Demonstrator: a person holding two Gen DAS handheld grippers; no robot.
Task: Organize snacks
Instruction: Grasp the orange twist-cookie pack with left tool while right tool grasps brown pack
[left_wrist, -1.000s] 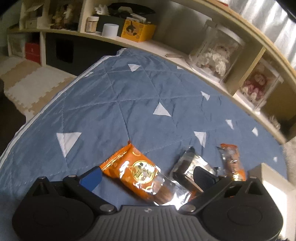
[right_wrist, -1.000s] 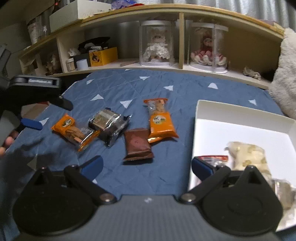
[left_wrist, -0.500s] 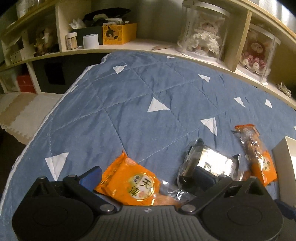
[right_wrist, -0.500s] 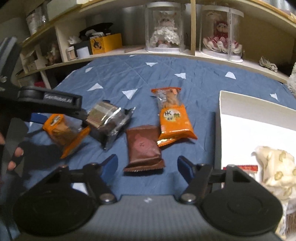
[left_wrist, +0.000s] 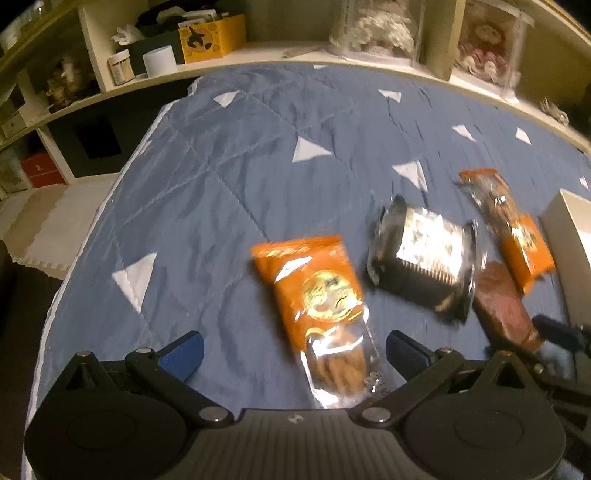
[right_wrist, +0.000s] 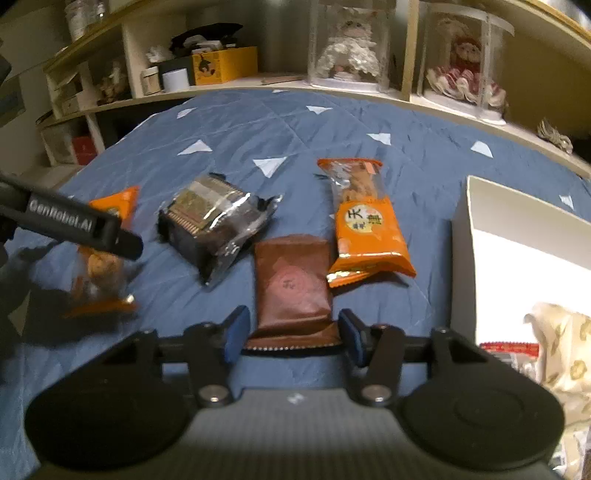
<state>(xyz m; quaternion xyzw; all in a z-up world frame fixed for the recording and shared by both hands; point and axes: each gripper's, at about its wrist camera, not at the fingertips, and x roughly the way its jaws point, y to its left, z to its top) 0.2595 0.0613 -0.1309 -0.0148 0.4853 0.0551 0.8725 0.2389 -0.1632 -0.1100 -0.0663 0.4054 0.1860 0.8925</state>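
Observation:
Several snack packets lie on a blue quilt (right_wrist: 229, 147). The jaws of my right gripper (right_wrist: 293, 330) are closing, and its pads touch both side edges of a brown packet (right_wrist: 291, 284) at its near end. To the right of it is a long orange packet (right_wrist: 365, 229), to the left a black and silver packet (right_wrist: 214, 218). My left gripper (left_wrist: 293, 354) stands open over an orange packet (left_wrist: 321, 295), whose clear end lies between the fingers without touching them. One left finger (right_wrist: 77, 225) crosses the right wrist view.
A white box (right_wrist: 517, 218) stands at the right on the quilt, with a cream packet (right_wrist: 561, 332) and a red-edged packet (right_wrist: 509, 347) inside. Shelves (right_wrist: 258, 83) with display cases and small boxes run behind. The quilt's left edge (left_wrist: 92, 229) drops to the floor.
The right gripper came down and forward over the brown packet and its jaws narrowed from wide open onto it. The left gripper rolled, so the orange packet now lies lengthwise between its fingers.

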